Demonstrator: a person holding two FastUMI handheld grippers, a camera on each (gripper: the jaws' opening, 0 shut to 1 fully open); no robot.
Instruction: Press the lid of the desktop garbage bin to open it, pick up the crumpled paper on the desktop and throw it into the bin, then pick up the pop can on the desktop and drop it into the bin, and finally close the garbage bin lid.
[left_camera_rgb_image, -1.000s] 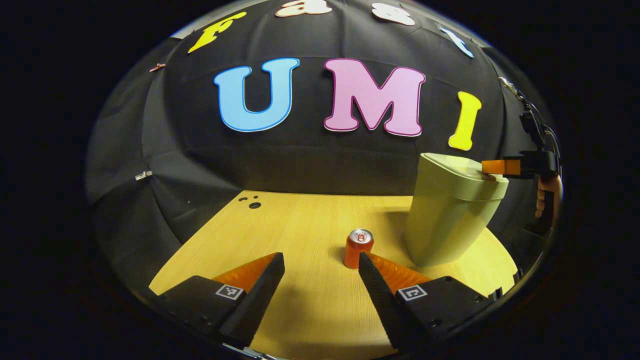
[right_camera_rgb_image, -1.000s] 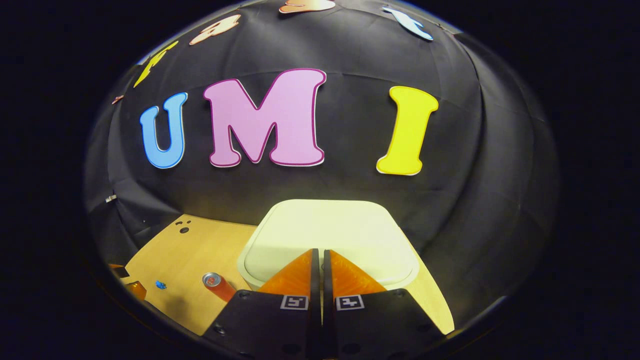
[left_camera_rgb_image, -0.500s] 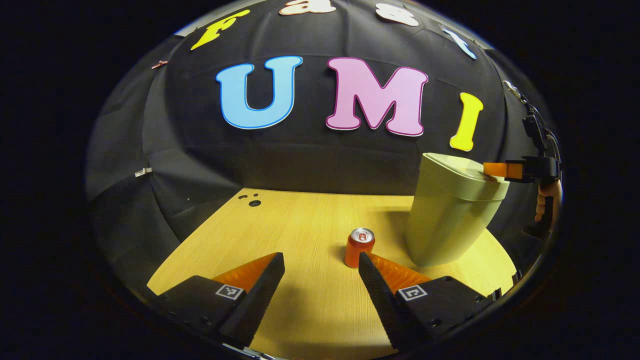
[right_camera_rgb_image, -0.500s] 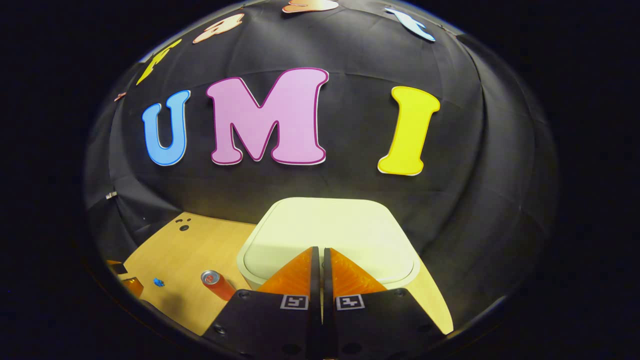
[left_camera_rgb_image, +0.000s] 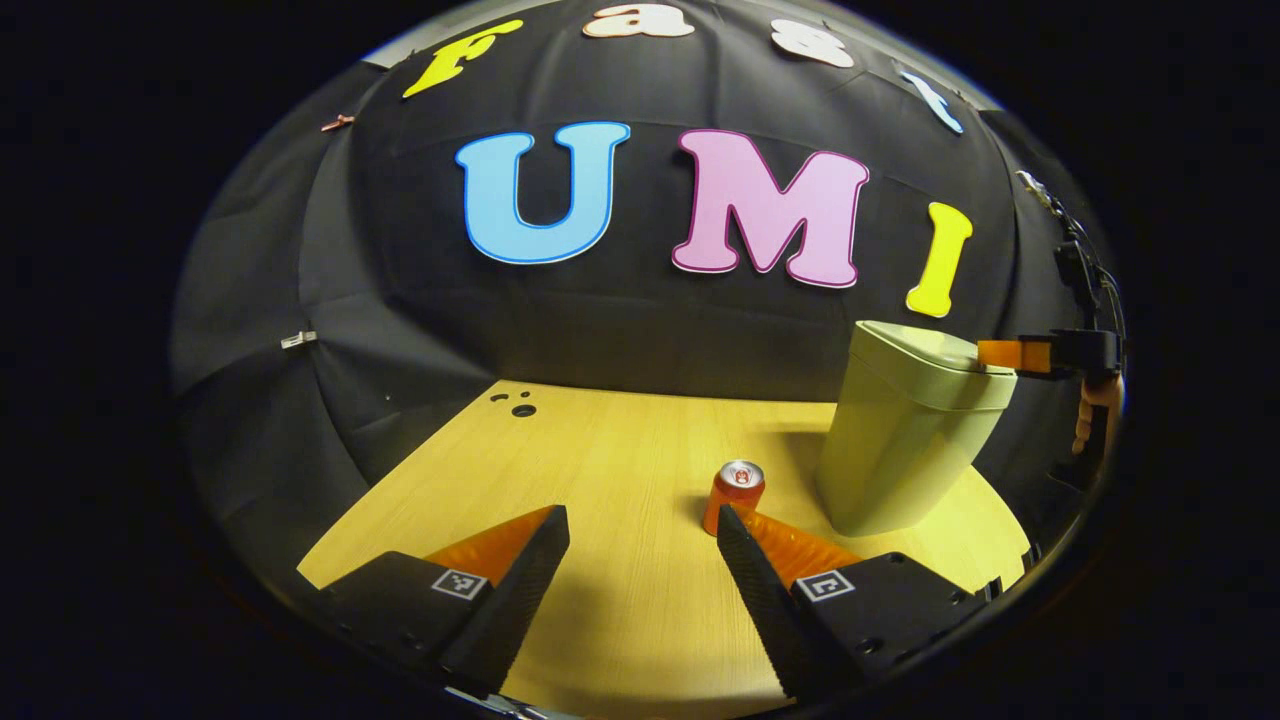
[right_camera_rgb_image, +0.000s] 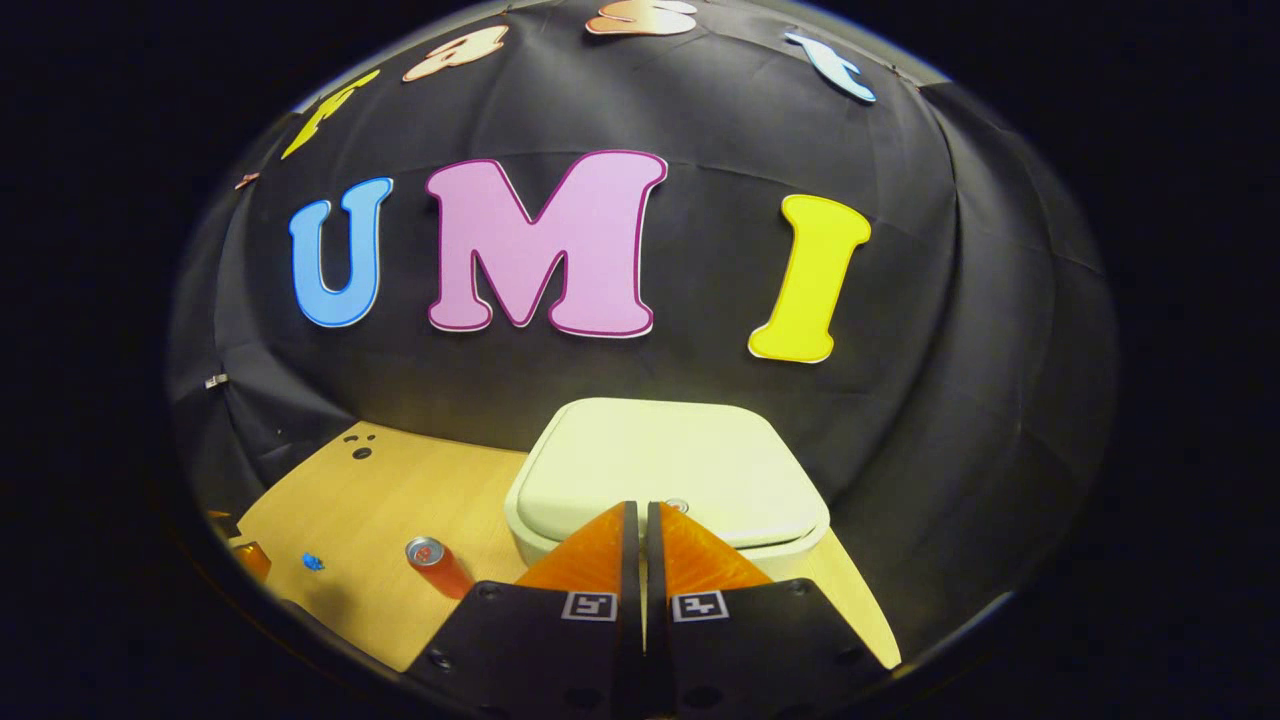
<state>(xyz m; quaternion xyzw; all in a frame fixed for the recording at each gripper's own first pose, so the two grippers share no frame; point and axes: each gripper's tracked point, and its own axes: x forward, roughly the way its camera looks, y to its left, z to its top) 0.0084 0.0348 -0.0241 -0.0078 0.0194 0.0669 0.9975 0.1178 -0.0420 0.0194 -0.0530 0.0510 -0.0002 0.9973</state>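
Left hand-held gripper (left_camera_rgb_image: 643, 520) fingers spread apart; right hand-held gripper (right_camera_rgb_image: 643, 510) fingers together.

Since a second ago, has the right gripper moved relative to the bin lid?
Yes. The right gripper has backed off the bin lid: the lid looks smaller, and its button now shows beside the tips.

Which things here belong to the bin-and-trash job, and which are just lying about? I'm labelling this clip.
Job:
garbage bin, lid down
pop can, upright on the table
right gripper, at the lid's near edge
left gripper, open

Lying about:
small blue thing on the table
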